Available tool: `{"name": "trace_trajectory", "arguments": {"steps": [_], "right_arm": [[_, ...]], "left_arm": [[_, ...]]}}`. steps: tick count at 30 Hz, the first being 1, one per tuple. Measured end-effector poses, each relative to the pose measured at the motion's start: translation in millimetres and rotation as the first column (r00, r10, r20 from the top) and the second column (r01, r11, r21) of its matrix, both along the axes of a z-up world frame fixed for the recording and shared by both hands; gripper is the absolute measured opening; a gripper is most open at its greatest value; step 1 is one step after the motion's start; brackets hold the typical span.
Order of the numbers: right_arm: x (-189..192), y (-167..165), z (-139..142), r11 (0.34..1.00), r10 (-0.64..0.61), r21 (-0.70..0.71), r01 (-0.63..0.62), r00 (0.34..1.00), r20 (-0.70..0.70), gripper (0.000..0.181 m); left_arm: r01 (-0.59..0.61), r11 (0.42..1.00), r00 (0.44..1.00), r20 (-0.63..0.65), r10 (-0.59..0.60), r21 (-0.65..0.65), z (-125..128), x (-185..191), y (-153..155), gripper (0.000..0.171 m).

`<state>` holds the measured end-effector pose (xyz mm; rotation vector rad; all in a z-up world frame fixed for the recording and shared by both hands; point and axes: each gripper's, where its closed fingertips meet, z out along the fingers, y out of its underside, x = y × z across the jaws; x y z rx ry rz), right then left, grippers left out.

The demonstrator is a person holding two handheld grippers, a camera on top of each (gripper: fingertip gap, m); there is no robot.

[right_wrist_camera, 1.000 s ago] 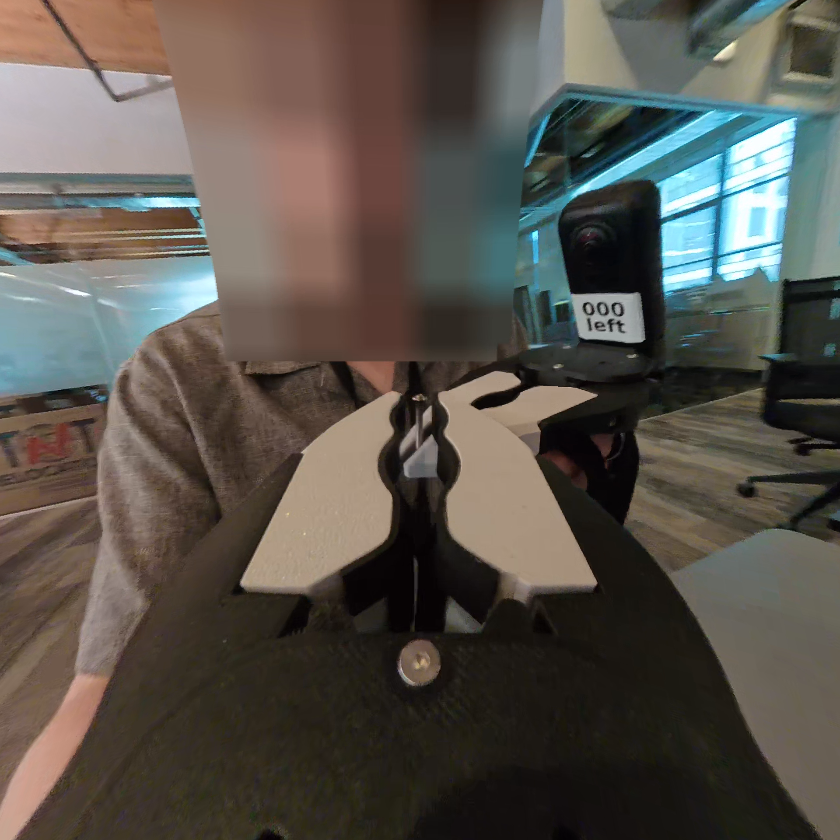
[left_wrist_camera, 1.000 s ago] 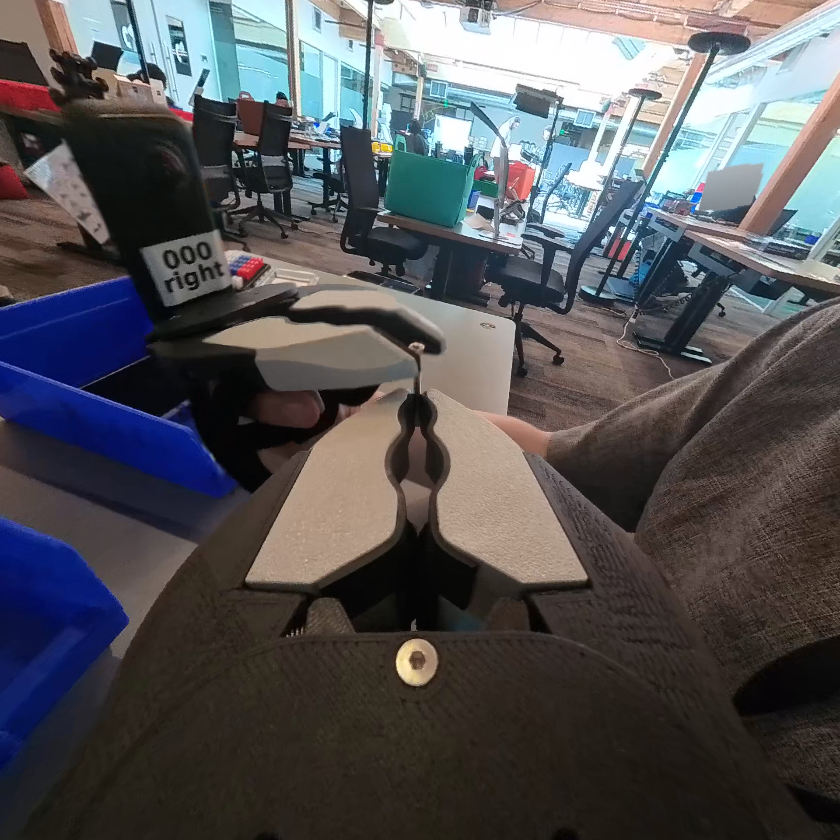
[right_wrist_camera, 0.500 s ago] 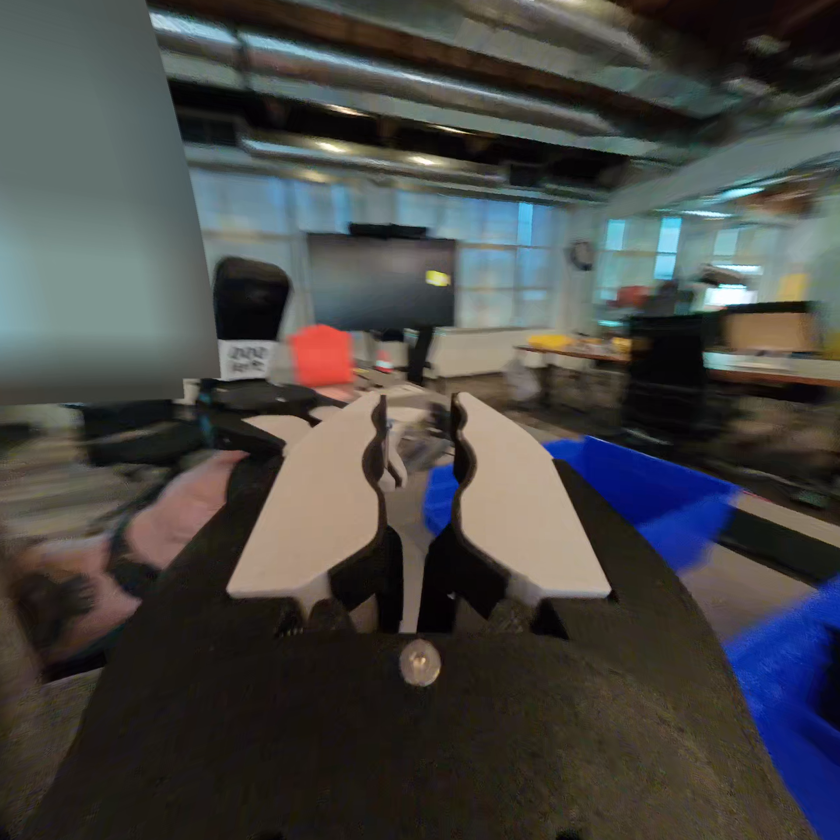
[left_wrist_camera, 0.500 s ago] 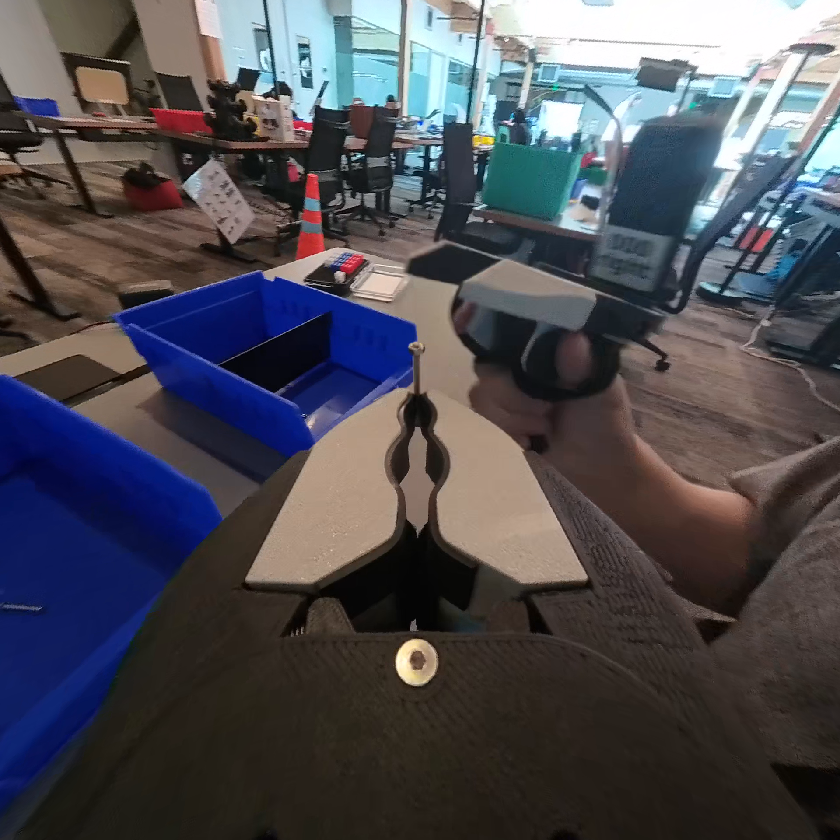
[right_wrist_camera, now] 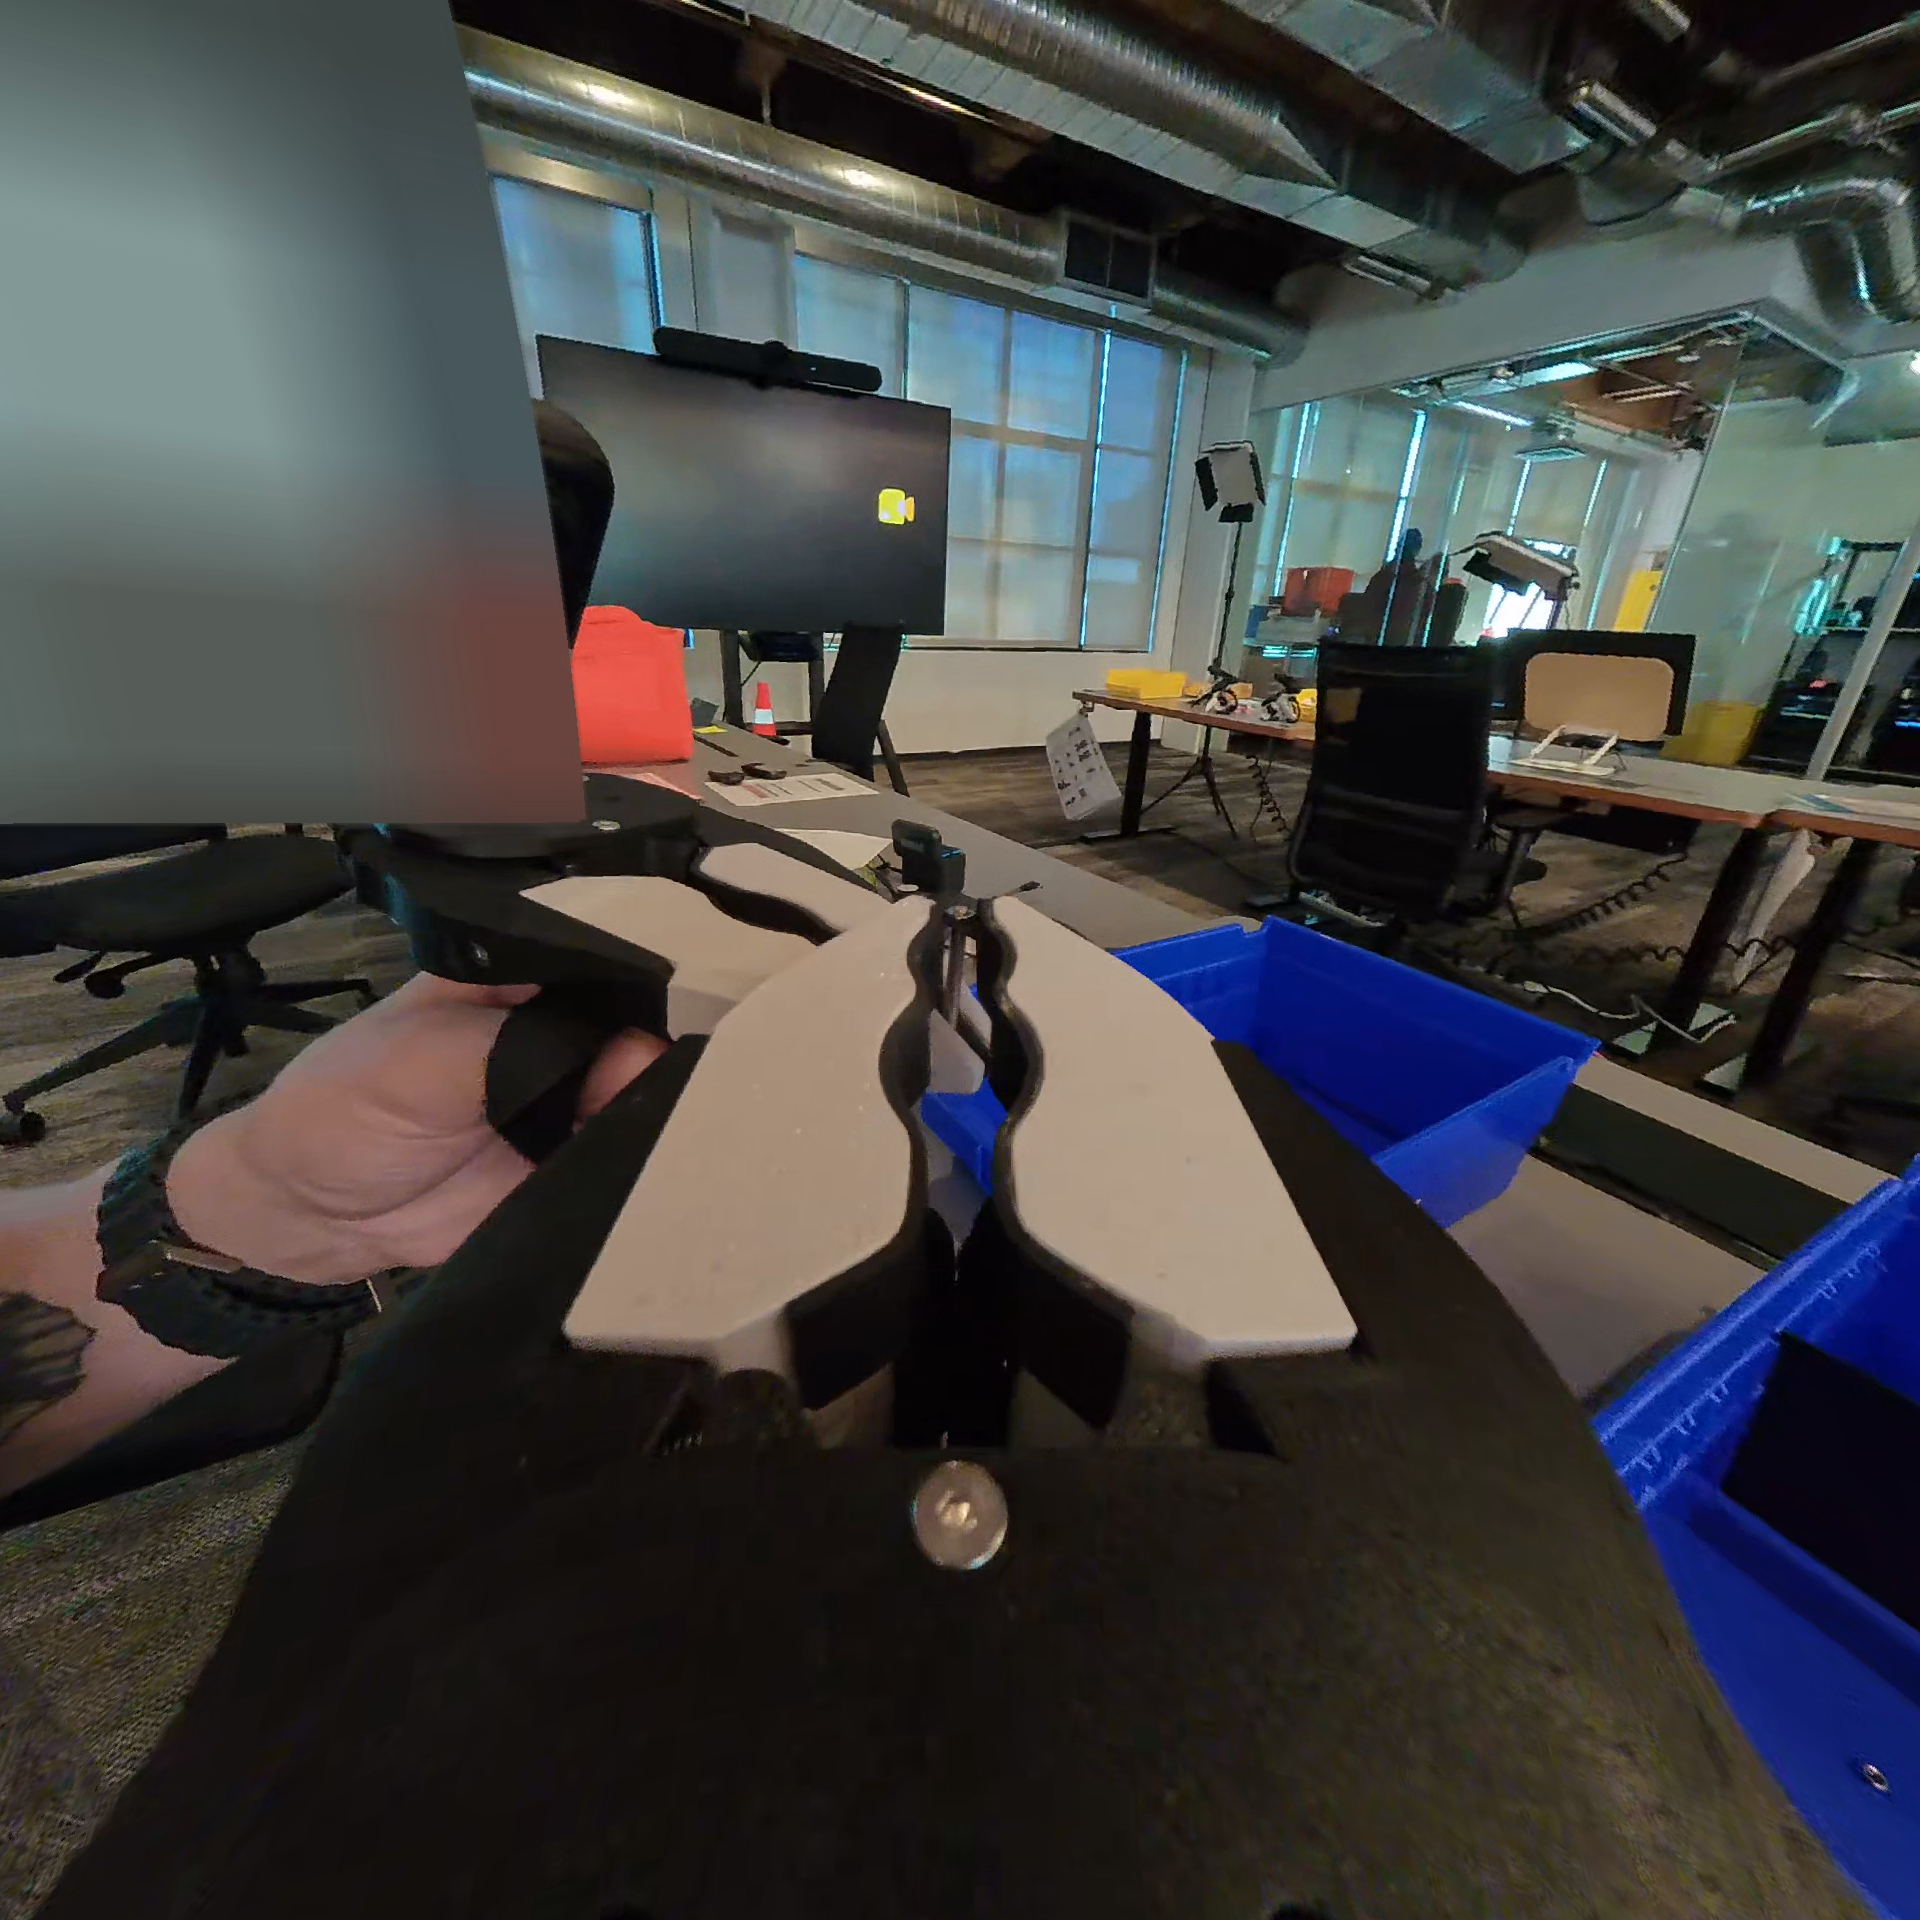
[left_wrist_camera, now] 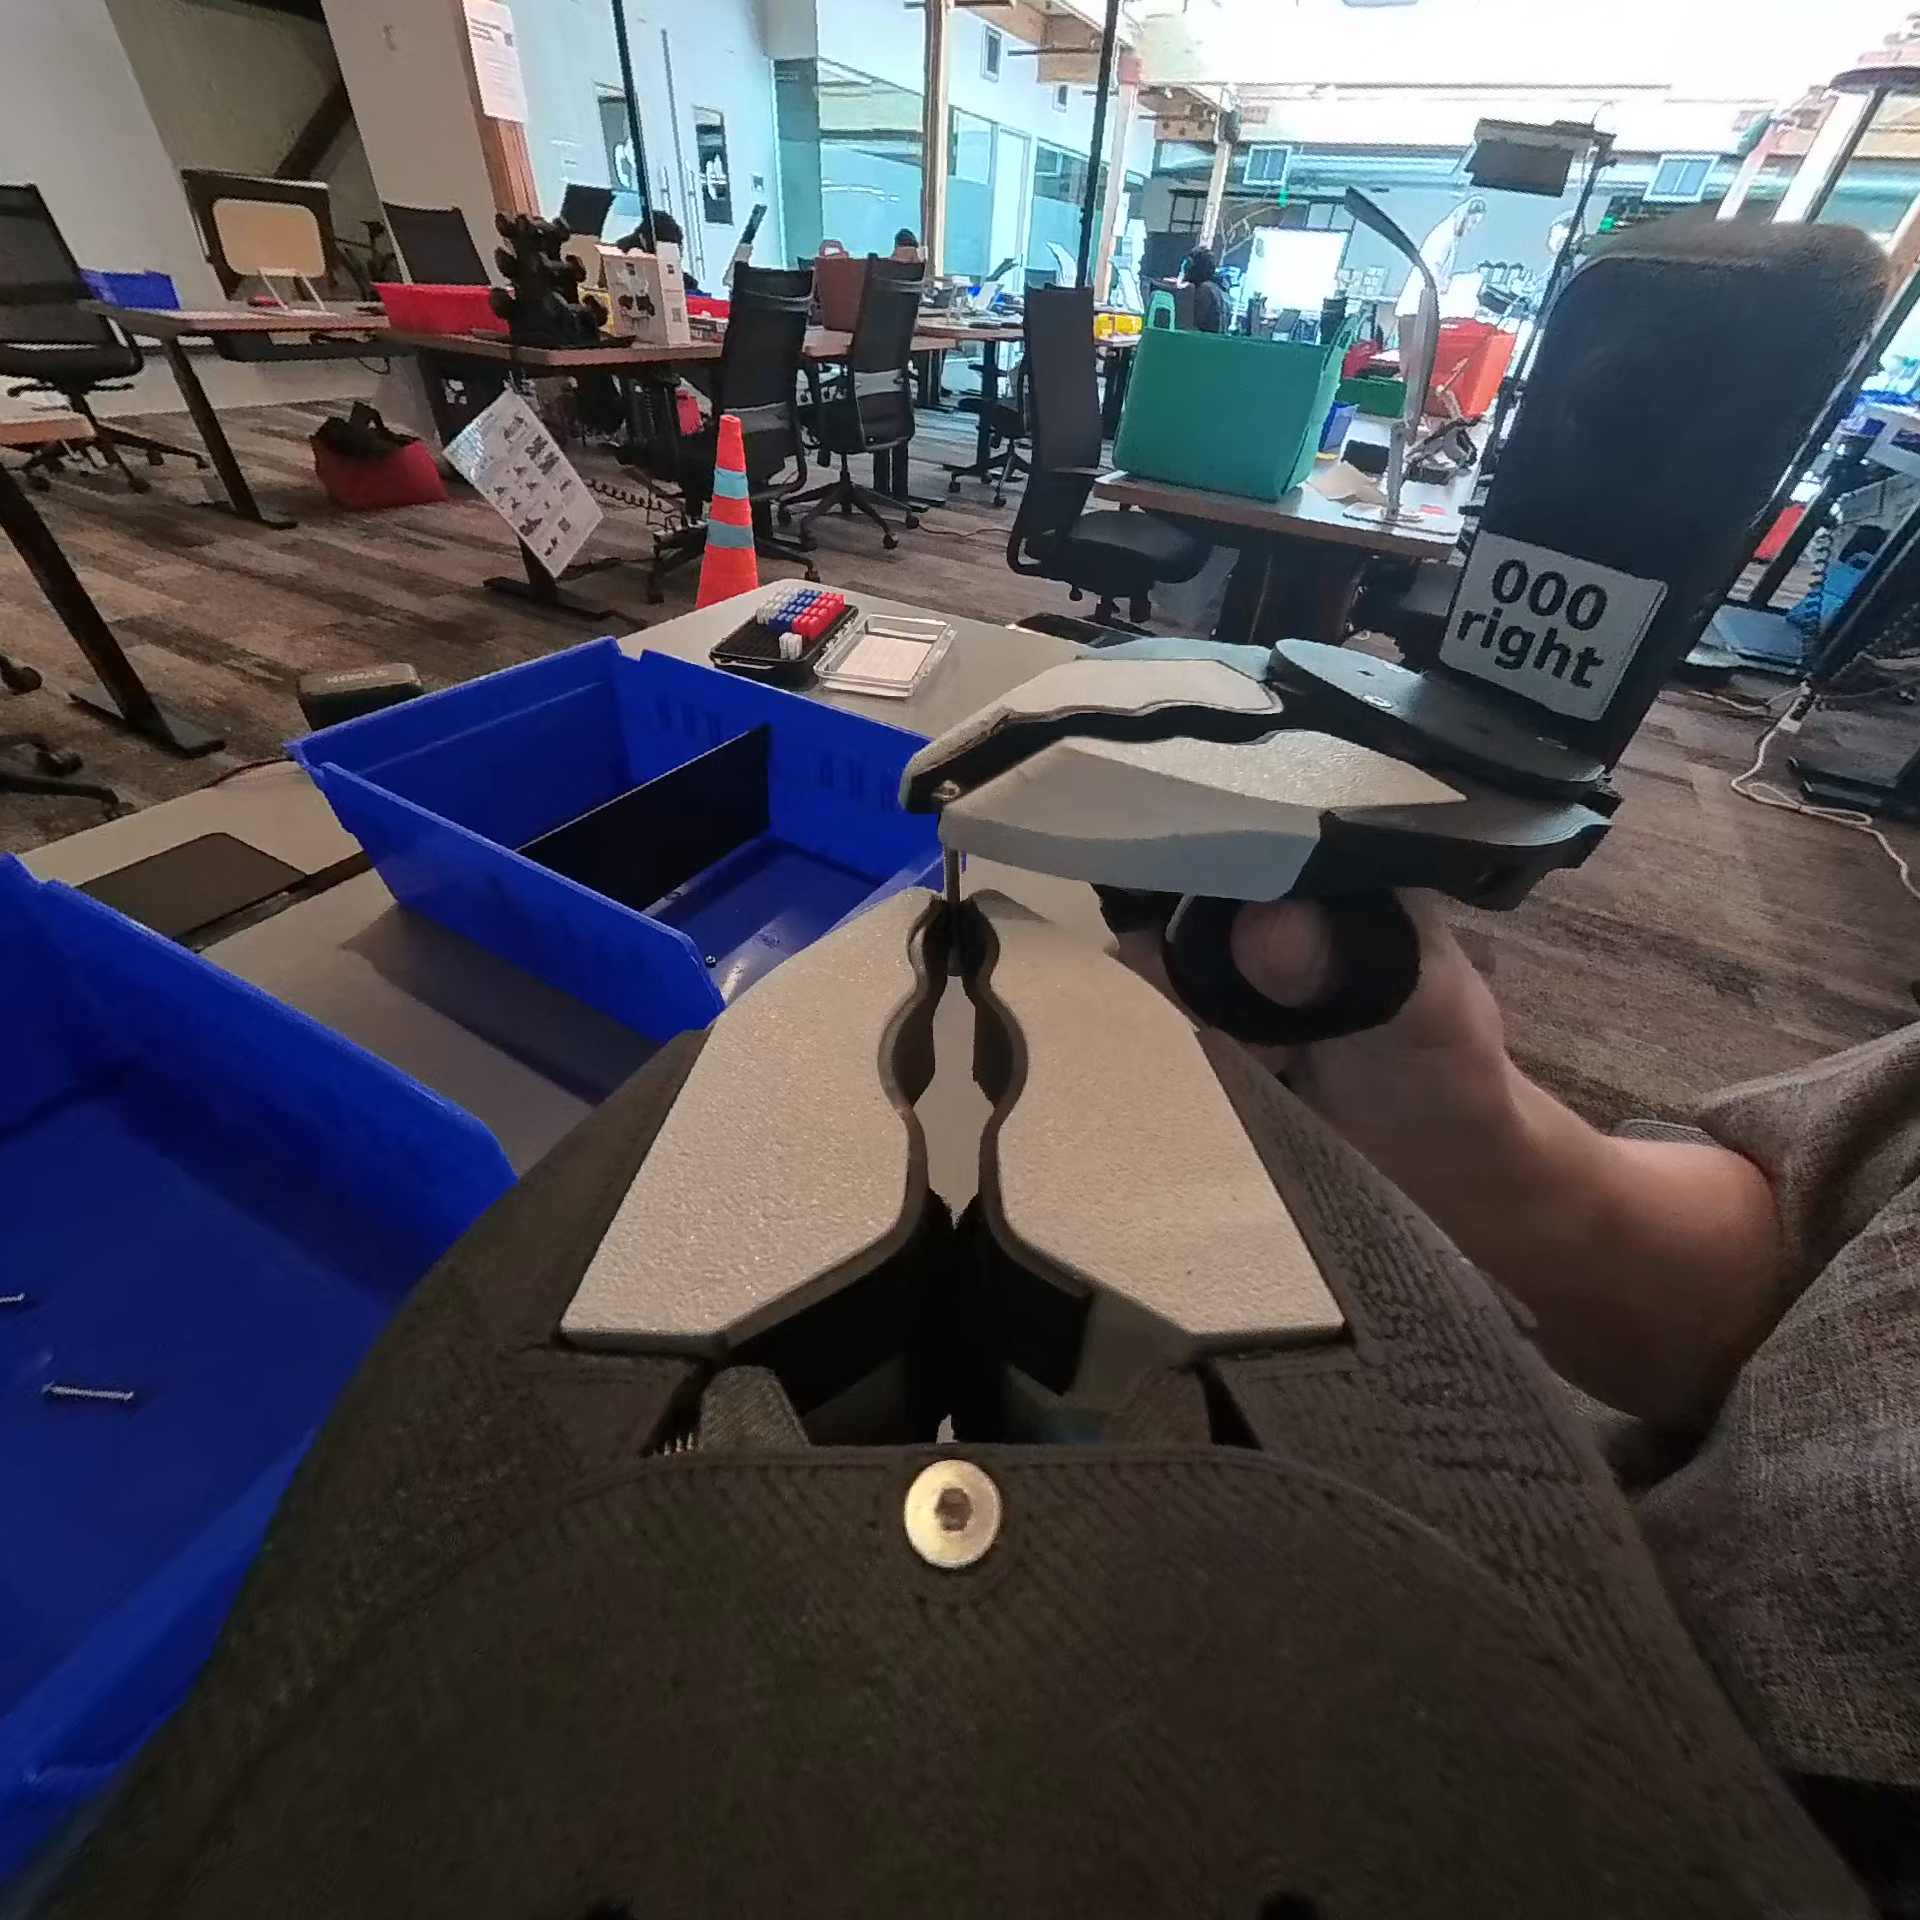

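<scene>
Grey table (left_wrist_camera: 416, 966) carries two blue bins, one near-left (left_wrist_camera: 156, 1195) with loose screws (left_wrist_camera: 88, 1392) inside, one farther (left_wrist_camera: 582, 821) with a black divider, plus a small black parts case (left_wrist_camera: 790, 634), clear lid (left_wrist_camera: 883, 655) and dark flat pad (left_wrist_camera: 187, 883).

Hard to make out much around the screw (left_wrist_camera: 952, 883): in the left wrist view only a short bit of its shaft shows, the top goes under the tip of the right gripper (left_wrist_camera: 940, 805) and the bottom sinks into the dark slot of the left gripper (left_wrist_camera: 954, 920). In the right wrist view I can't tell if the right gripper (right_wrist_camera: 954, 920) actually pinches it or just sits around it. A big gray blurred patch covers the 10 o'clock corner there and hides most of the camera block. The nearest blue bin (left_wrist_camera: 197, 1226) is cut off at 9 o'clock, and the tiny screws (left_wrist_camera: 88, 1392) inside are too small to tell apart
</scene>
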<state>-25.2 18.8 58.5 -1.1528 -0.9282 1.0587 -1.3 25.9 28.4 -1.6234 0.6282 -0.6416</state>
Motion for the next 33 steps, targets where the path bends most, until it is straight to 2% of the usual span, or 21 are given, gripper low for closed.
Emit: {"name": "trace_trajectory", "arguments": {"steps": [5,8,10,14,15,17,19,21,22,23,24,25,26,29,31,33], "right_arm": [[1.6,-0.1,-1.6,0.999,0.046,-0.002,-0.046,0.999,0.019,0.005],[5.1,-6.8,2.5,0.976,0.214,-0.049,-0.214,0.977,-0.006,0.004],[8.4,-13.2,6.1,0.922,0.372,-0.095,-0.375,0.927,-0.042,0.004],[16.4,-25.9,7.5,0.737,0.653,-0.132,-0.663,0.749,-0.111,0.004],[18.9,-31.0,6.4,0.670,0.720,-0.134,-0.730,0.683,-0.119,0.004],[30.0,-44.5,6.6,0.453,0.866,-0.140,-0.880,0.472,-0.163,0.004],[43.1,-55.3,6.6,0.195,0.950,-0.136,-0.971,0.221,-0.220,0.004],[53.0,-61.3,7.3,-0.046,0.959,-0.123,-0.991,-0.009,-0.282,0.005],[55.9,-63.2,8.0,-0.137,0.947,-0.116,-0.984,-0.095,-0.307,0.005],[57.6,-64.1,8.1,-0.201,0.933,-0.109,-0.974,-0.156,-0.324,0.005],[57.3,-63.5,8.3,-0.220,0.927,-0.102,-0.970,-0.175,-0.332,0.005],[55.8,-61.3,9.7,-0.195,0.928,-0.091,-0.977,-0.154,-0.339,0.005],[53.5,-58.9,10.3,-0.139,0.937,-0.089,-0.986,-0.102,-0.335,0.005],[48.0,-44.6,15.4,0.112,0.937,-0.085,-0.990,0.134,-0.322,0.020],[44.3,-30.2,21.0,0.373,0.875,-0.071,-0.925,0.376,-0.305,0.027],[37.4,-9.3,21.0,0.695,0.679,-0.087,-0.714,0.691,-0.248,0.025]], "left_arm": [[0.022,1.000,1.000,0.005,-0.022,-0.002,-0.5,2.6,-0.6,0.002],[0.104,0.995,0.994,0.033,-0.104,0.011,4.1,7.9,-6.3,0.002],[0.193,0.981,0.980,0.056,-0.193,0.018,7.7,12.8,-12.0,0.002],[0.365,0.931,0.929,0.075,-0.363,-0.006,7.6,20.7,-25.5,0.002],[0.412,0.911,0.909,0.080,-0.410,-0.013,6.8,23.9,-31.1,0.002],[0.496,0.868,0.865,0.100,-0.491,-0.020,6.4,33.3,-44.2,0.002],[0.554,0.832,0.828,0.128,-0.546,-0.031,6.5,44.0,-55.0,0.002],[0.592,0.805,0.798,0.164,-0.579,-0.036,7.3,52.2,-61.4,0.002],[0.600,0.799,0.790,0.176,-0.587,-0.029,7.9,54.7,-62.9,0.002],[0.602,0.798,0.788,0.181,-0.589,-0.026,8.1,55.9,-63.5,0.002],[0.592,0.806,0.795,0.181,-0.579,-0.020,8.7,55.3,-62.0,0.002],[0.580,0.815,0.803,0.185,-0.567,-0.016,9.8,53.5,-60.0,0.002],[0.568,0.823,0.810,0.187,-0.556,-0.016,10.4,51.2,-57.8,0.002],[0.536,0.844,0.832,0.181,-0.524,-0.019,10.6,45.7,-52.9,0.002],[0.505,0.863,0.853,0.167,-0.495,-0.020,9.6,42.0,-48.6,0.002],[0.437,0.899,0.892,0.142,-0.429,-0.030,5.8,35.6,-38.8,0.002]]}}
